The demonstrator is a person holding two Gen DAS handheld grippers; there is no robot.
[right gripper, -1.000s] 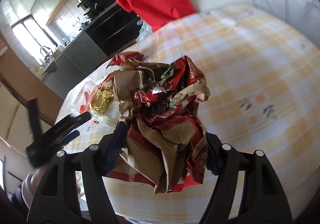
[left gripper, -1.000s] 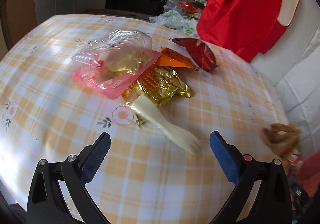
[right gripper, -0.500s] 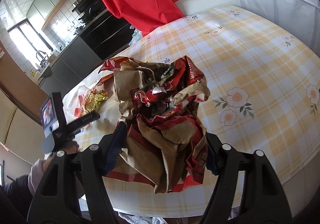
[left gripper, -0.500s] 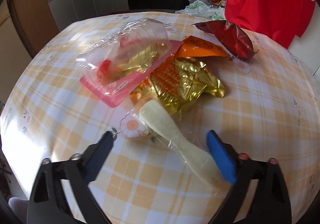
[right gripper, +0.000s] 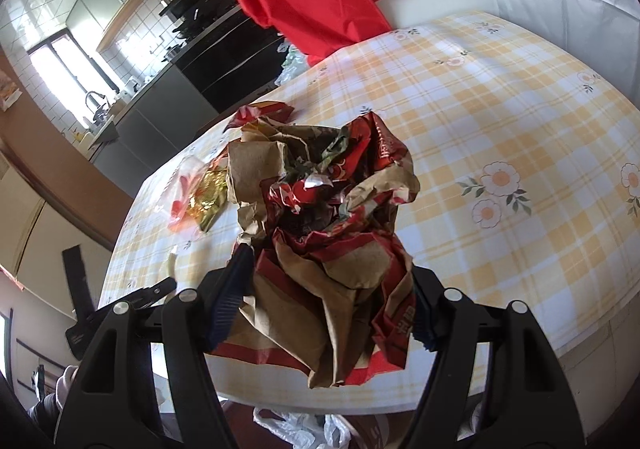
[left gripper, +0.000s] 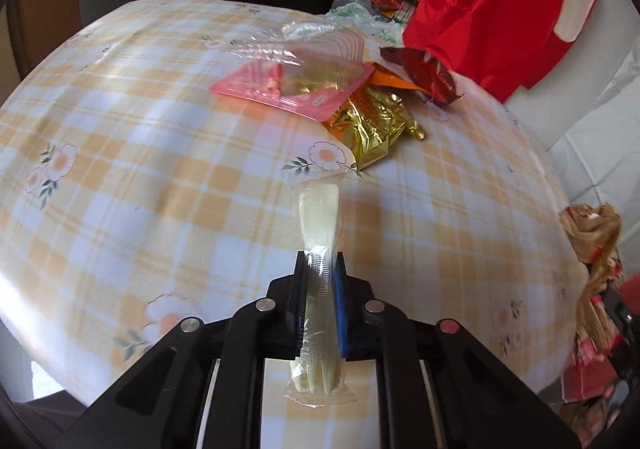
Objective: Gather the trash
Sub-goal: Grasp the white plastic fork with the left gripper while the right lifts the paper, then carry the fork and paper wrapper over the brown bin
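So the left gripper [left gripper: 320, 269] went from wide open around the wrapped cream-coloured utensil [left gripper: 319, 217] to clamped on its near end; the jaws had just been closing. The far tip still pointed at the gold wrapper [left gripper: 372, 125] on the checked tablecloth [left gripper: 160, 185]. The right gripper [right gripper: 328, 289] hadn't changed, still squeezing the crumpled paper wad [right gripper: 320, 217] above the table.

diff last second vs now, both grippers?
The left gripper moved in over the wrapped plastic utensil on the table; its jaws have just been closing and now pinch the clear wrapper. The right gripper stays clamped on the crumpled paper bag. The pink tray, gold wrapper and red wrapper lie where they did.
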